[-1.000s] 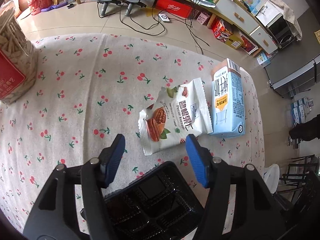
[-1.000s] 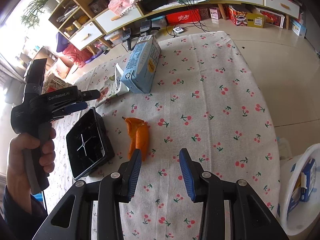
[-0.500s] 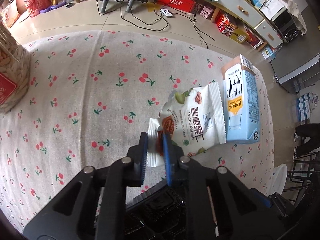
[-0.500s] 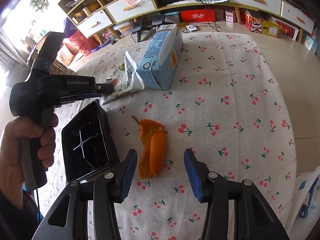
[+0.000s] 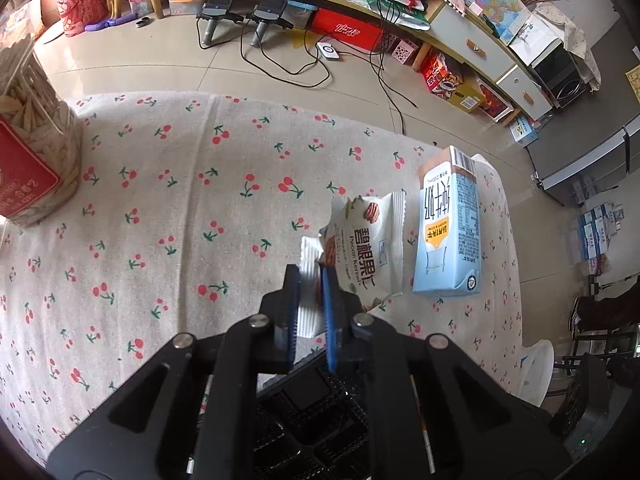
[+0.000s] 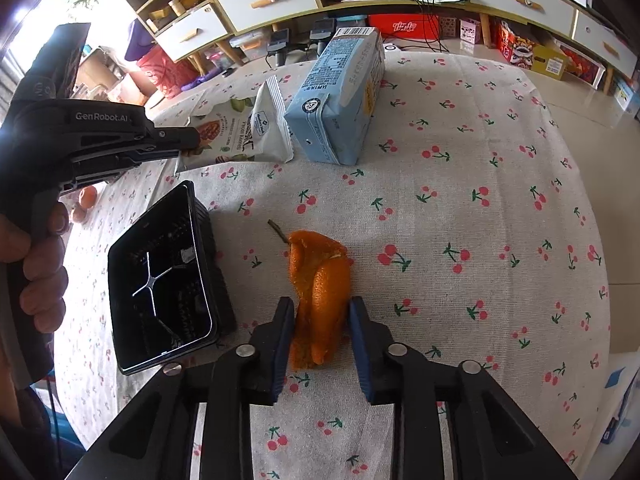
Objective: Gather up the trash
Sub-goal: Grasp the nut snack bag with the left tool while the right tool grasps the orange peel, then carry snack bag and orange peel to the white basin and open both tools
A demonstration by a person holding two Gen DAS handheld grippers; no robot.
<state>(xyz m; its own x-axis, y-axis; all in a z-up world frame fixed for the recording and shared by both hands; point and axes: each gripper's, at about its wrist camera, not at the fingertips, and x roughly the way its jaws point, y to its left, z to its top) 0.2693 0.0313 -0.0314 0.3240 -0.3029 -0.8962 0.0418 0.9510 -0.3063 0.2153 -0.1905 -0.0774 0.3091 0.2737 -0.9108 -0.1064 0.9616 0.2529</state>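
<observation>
The left claw was clamped almost fully together on the near corner of a white pecan snack packet, its blue pads pinching the crimped edge. From the right wrist view the same claw reached in from the left and gripped the packet at its left end, with most of the packet lying on the worktop under a cherry-print cloth. A person's hand held that claw's black handle at the left edge.

Just right of the packet lay a light blue milk carton on its side, touching or nearly touching the packet's far edge; I could not tell which.

The right claw pointed steeply down, its jaws part-way apart and closing around a curled orange peel. The peel lay flat on the cloth between the two blue pads. The left pad looked to be at the peel's edge, while a narrow gap remained at the right pad.

Left of the peel, and near it, a black plastic tray stood tilted on the cloth. A clear jar of seeds with a red label stood at the far left of the worktop in the left wrist view.
</observation>
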